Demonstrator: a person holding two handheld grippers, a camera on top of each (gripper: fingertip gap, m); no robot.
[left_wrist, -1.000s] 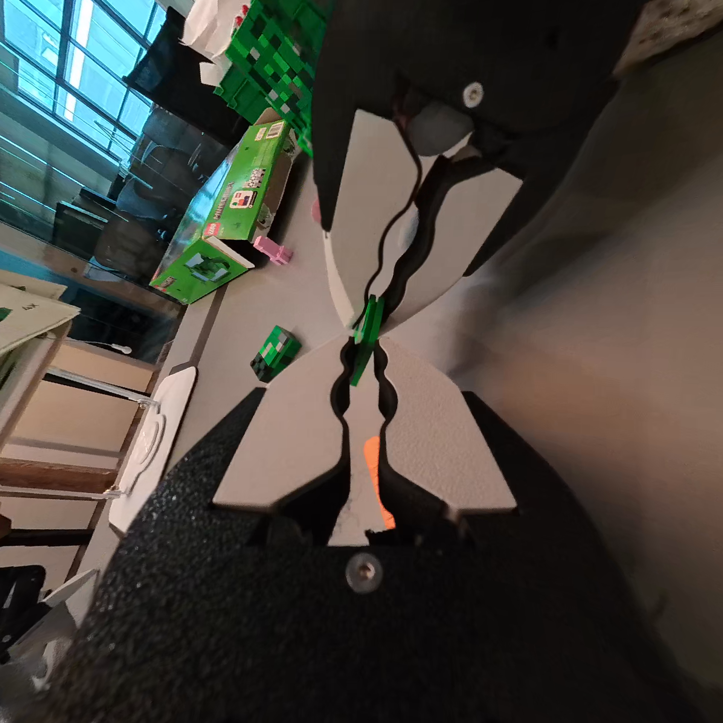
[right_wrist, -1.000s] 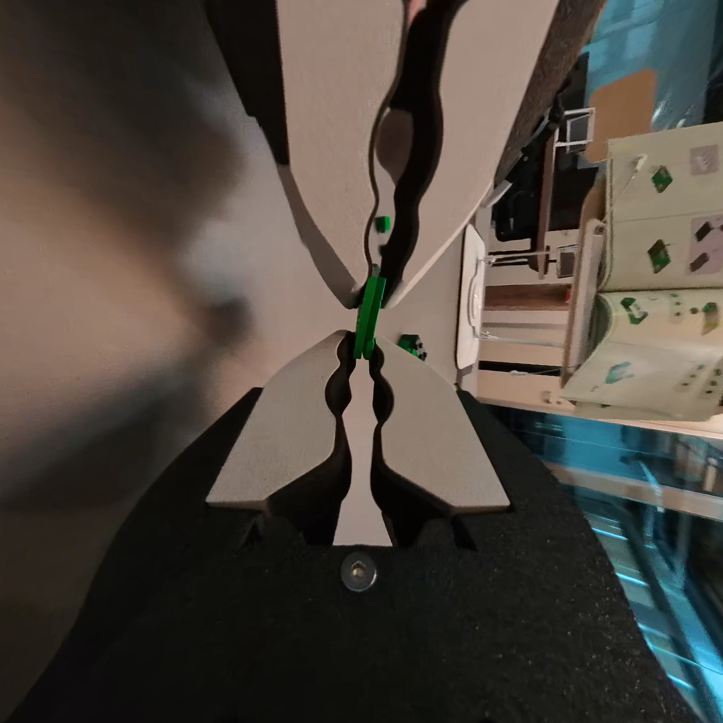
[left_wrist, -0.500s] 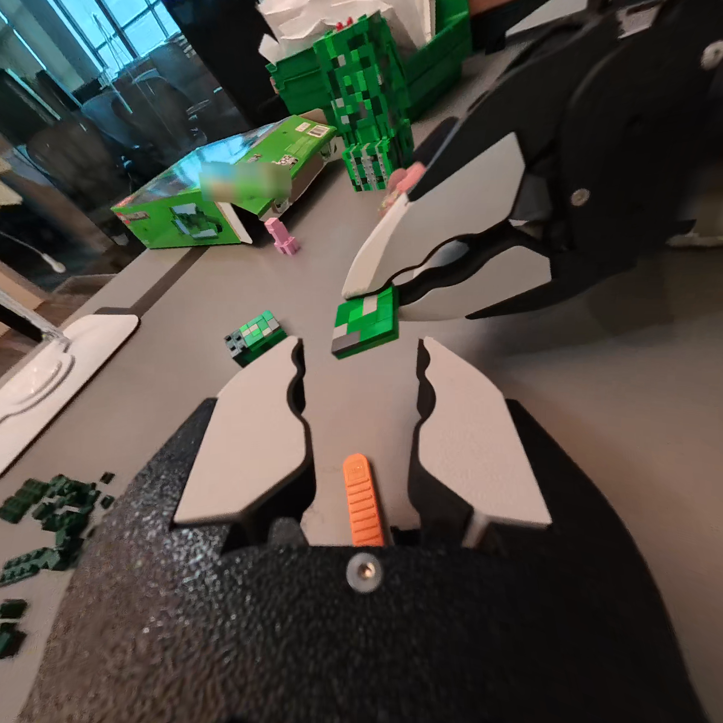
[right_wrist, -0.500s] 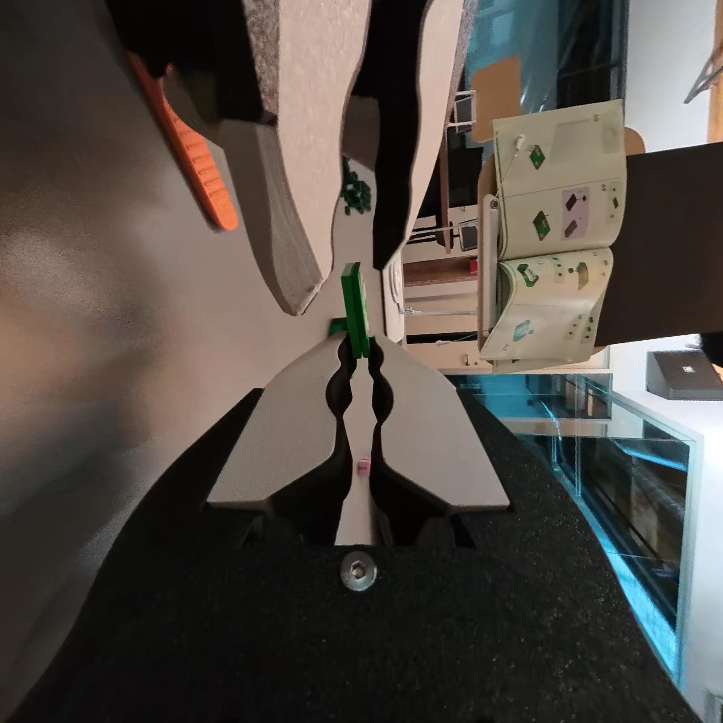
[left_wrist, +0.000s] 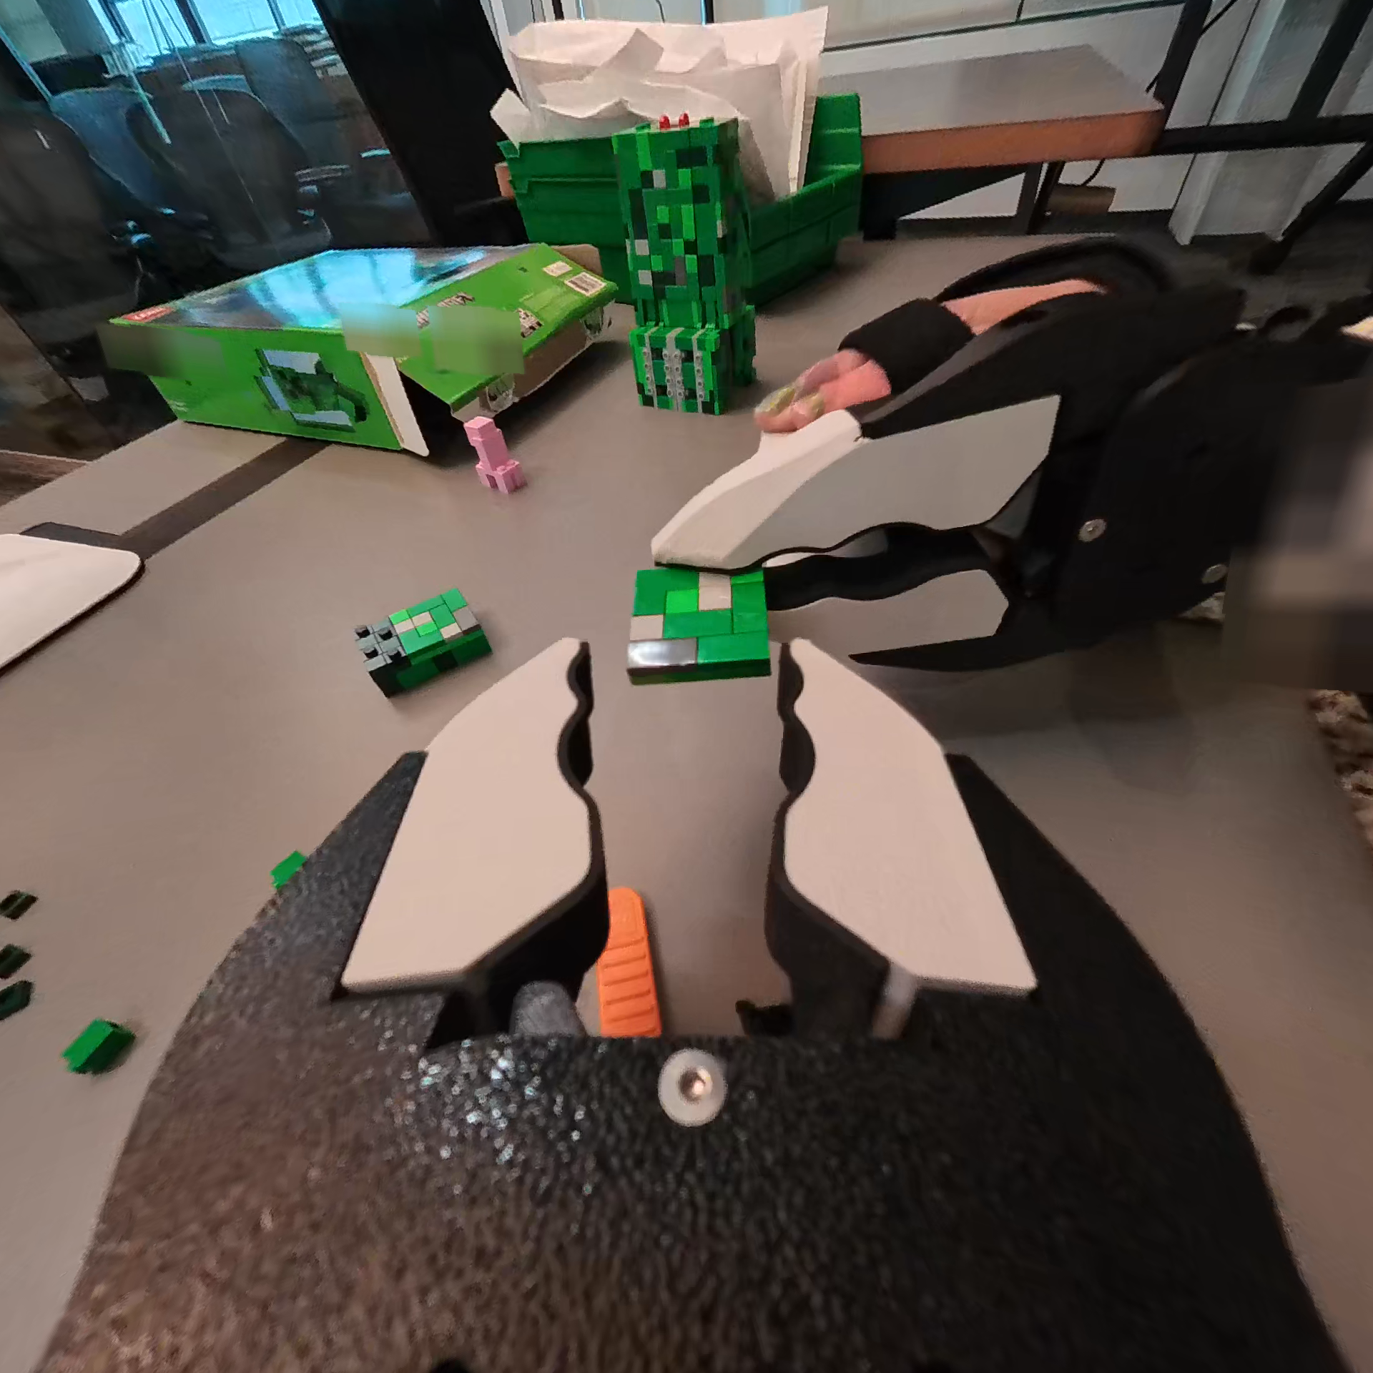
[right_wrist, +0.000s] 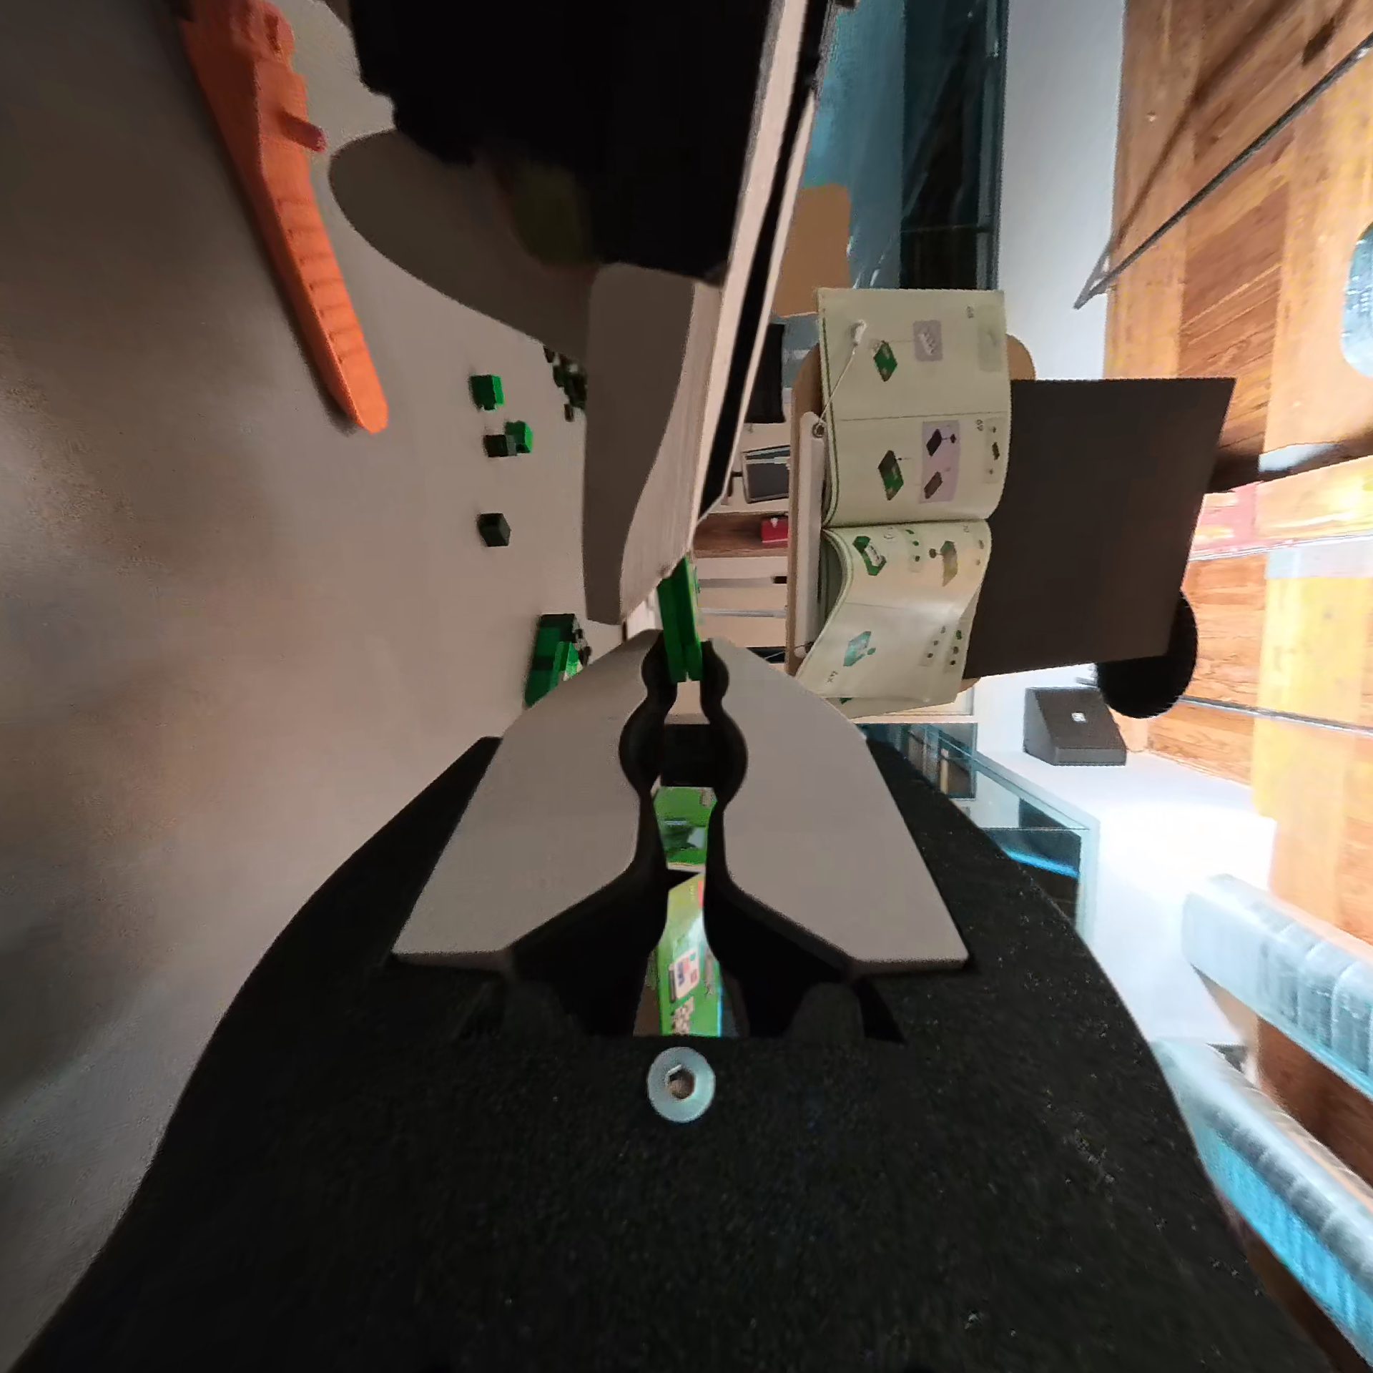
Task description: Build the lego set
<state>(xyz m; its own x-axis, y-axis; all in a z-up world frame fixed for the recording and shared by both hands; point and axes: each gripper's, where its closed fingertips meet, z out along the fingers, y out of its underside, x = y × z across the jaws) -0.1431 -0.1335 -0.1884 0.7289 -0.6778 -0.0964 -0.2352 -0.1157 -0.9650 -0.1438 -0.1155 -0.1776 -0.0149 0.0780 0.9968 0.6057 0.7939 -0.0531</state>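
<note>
Left gripper [left_wrist: 683, 661] has let go of the green tiled plate [left_wrist: 700, 625] and drawn back, jaws now spread wide and empty.

The right gripper [right_wrist: 682, 654] pinches the plate by its edge, jaws closed on it, just above the grey table [left_wrist: 297, 565]. Beyond stand the green block figure [left_wrist: 687, 260] and an open green set box [left_wrist: 327, 349] (its printing is blurred over); a small green sub-build [left_wrist: 423, 640] lies nearby.

Left gripper [left_wrist: 683, 661] agape, right gripper [right_wrist: 680, 654] clamped
</note>
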